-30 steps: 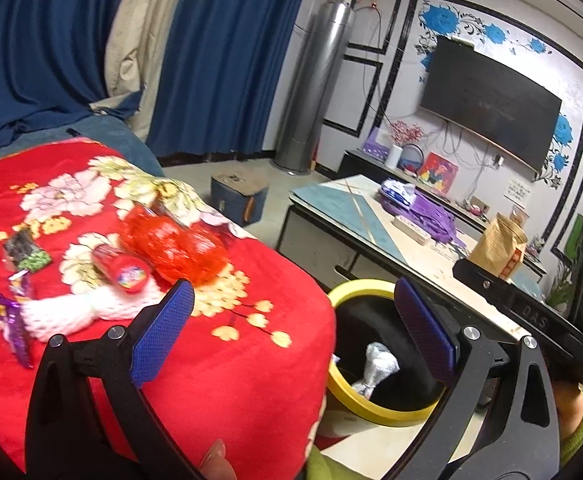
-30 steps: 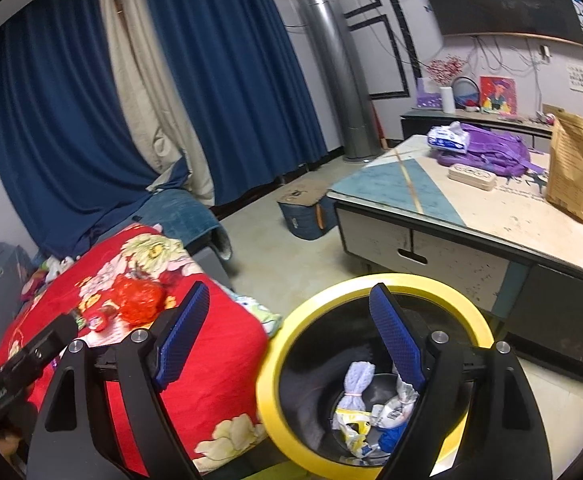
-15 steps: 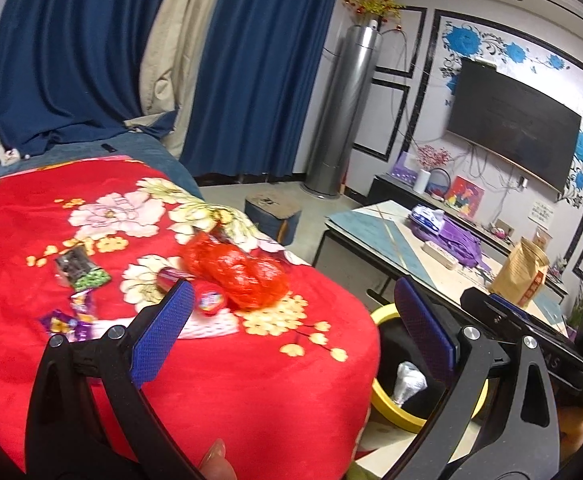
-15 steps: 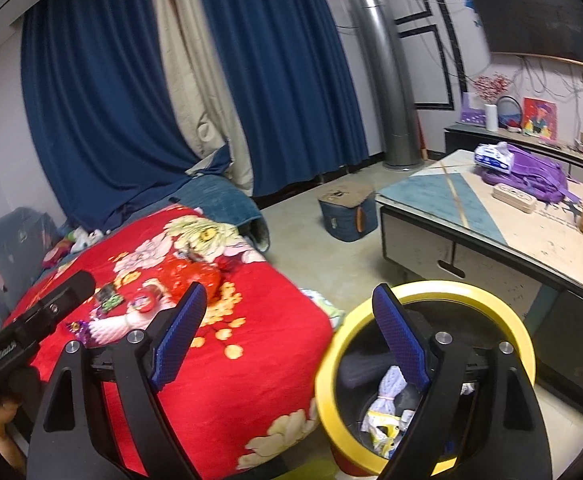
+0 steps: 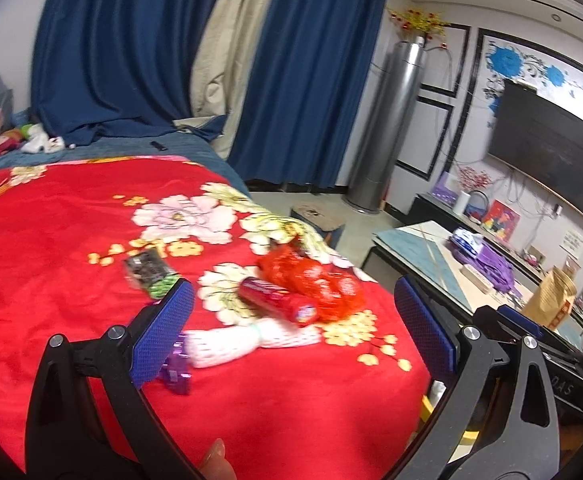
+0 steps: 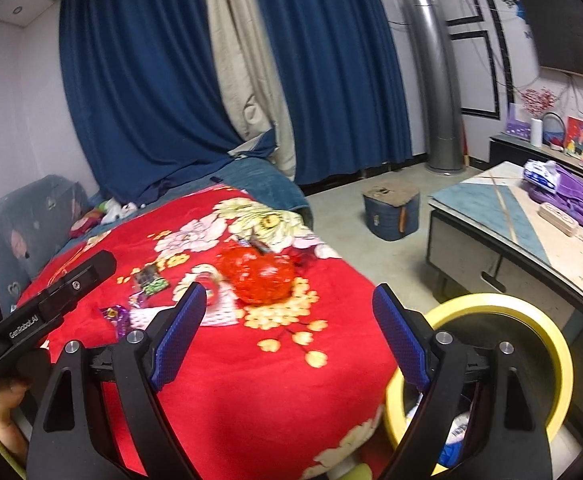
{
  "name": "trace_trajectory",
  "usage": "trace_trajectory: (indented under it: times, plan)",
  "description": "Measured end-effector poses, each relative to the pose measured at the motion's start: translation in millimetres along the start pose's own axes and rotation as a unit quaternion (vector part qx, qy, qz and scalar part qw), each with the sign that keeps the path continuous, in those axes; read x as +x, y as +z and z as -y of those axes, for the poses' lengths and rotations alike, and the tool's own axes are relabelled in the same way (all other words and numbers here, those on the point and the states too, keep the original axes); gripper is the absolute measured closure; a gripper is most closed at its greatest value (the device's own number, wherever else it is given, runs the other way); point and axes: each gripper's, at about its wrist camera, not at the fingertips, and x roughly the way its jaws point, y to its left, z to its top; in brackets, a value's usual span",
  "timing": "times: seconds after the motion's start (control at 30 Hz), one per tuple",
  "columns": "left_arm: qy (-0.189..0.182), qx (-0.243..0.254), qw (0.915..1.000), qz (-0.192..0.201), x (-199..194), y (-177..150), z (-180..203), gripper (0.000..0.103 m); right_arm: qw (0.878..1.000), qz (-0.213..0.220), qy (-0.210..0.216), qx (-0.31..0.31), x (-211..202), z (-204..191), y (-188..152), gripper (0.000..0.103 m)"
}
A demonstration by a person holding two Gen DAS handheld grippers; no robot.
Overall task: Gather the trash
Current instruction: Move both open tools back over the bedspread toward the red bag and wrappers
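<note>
Above red blanket [image 6: 251,380], "GenRobot.AI" on left claw [image 5: 291,332], both claws apart, right claw [image 6: 287,336] empty.

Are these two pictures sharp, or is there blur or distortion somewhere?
Left wrist view: the red tube and white foam net are smeared by motion blur; the curtains bend from fisheye. Right wrist view: the red mesh bag looks soft, corners are dark, the yellow bin rim is clearer.

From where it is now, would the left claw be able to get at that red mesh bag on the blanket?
Probably yes. The left claw is open and empty, and the red mesh bag lies exposed on the red blanket ahead. Only a red tube lies against its near side.
</note>
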Motion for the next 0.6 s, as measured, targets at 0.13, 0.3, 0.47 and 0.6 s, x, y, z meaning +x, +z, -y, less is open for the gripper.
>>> trace_trajectory:
  times: [0.13,0.3,0.47,0.6]
  plan:
    - [0.021,-0.016,0.9996,-0.002,-1,3,-21,0.011,1.000,-0.015,0.019,-0.002,16,-14,3,0.021]
    - [0.048,-0.042,0.9980,-0.002,-2,6,-45,0.011,0.998,-0.034,0.043,-0.008,36,-30,5,0.021]
    - [0.071,-0.073,0.9947,-0.011,-1,7,-73,0.011,0.997,-0.054,0.060,-0.018,57,-45,3,0.022]
    - [0.082,-0.099,0.9914,-0.024,1,5,-97,0.011,0.995,-0.071,0.069,-0.032,75,-55,0,0.024]
